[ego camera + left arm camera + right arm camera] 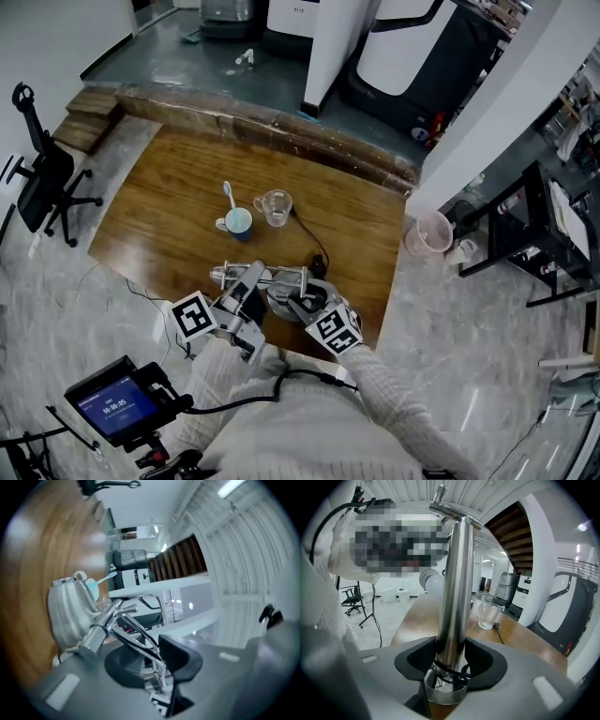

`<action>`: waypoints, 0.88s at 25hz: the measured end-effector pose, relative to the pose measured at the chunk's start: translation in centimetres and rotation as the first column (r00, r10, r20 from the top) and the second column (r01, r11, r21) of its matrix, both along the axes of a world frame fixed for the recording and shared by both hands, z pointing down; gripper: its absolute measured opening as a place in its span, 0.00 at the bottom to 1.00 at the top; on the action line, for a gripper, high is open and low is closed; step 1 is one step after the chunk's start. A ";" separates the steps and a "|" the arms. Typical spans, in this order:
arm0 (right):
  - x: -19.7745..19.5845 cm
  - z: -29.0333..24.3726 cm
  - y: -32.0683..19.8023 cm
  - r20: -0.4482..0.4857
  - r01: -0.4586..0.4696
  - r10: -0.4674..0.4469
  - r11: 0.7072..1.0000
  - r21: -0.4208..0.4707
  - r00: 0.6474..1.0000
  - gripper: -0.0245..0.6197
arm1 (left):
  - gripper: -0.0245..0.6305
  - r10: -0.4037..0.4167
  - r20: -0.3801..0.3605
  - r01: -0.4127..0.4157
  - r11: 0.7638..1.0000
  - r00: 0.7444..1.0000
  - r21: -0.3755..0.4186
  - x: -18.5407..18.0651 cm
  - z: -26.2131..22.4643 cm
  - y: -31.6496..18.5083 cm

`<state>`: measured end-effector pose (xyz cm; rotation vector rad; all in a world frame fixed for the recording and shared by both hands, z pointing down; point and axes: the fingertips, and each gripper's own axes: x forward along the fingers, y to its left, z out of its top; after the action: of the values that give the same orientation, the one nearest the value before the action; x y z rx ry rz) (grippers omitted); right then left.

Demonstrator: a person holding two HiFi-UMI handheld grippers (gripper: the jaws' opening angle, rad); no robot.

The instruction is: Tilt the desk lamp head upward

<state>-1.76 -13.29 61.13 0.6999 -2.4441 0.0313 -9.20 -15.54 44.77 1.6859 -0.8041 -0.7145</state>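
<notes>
Here's the table, a broad slab of warm brown wood with a rough, dark far edge, set on pale marbled floor. Out in the middle stands a blue mug with a toothbrush poking up out of it, and just beside it, to the right, a clear glass jug, upright. A black cable trails from beside the jug across the wood toward the near edge. Down at that near edge sits the chrome desk lamp, its base planted on the tabletop. The left half of the wood is bare.
</notes>
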 end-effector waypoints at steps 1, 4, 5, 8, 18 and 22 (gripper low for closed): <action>0.0 0.0 -0.1 0.004 -0.009 0.009 1.000 -0.004 1.000 0.33 | 0.16 0.011 0.105 -0.014 0.999 0.994 0.032 0.1 -0.6 -0.2; -0.4 0.0 -0.5 0.027 -0.040 0.041 0.999 -0.025 0.999 0.32 | 0.17 0.008 0.407 -0.063 0.990 0.914 0.123 0.3 -2.2 -0.9; -0.5 0.1 -0.6 0.033 -0.049 0.050 0.998 -0.032 0.998 0.32 | 0.18 -0.005 0.482 -0.076 0.986 0.876 0.149 0.5 -2.8 -1.1; -0.7 0.2 -1.0 0.038 -0.053 0.055 0.997 -0.048 0.998 0.32 | 0.21 -0.083 0.704 -0.128 0.962 0.705 0.242 1.6 -4.7 -1.3; -1.3 0.6 -2.0 0.016 -0.032 0.033 0.996 -0.089 0.999 0.32 | 0.28 -0.359 0.932 -0.423 0.838 0.051 0.346 7.2 -7.9 -1.2; -1.5 0.8 -2.2 0.011 -0.024 0.025 0.996 -0.091 1.000 0.32 | 0.30 -0.403 0.915 -0.442 0.826 -0.029 0.350 7.5 -7.6 -1.1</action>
<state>-3.24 -15.46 61.94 0.6911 -2.4286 0.1555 -1.68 -16.67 37.13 2.7916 -1.6913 0.7670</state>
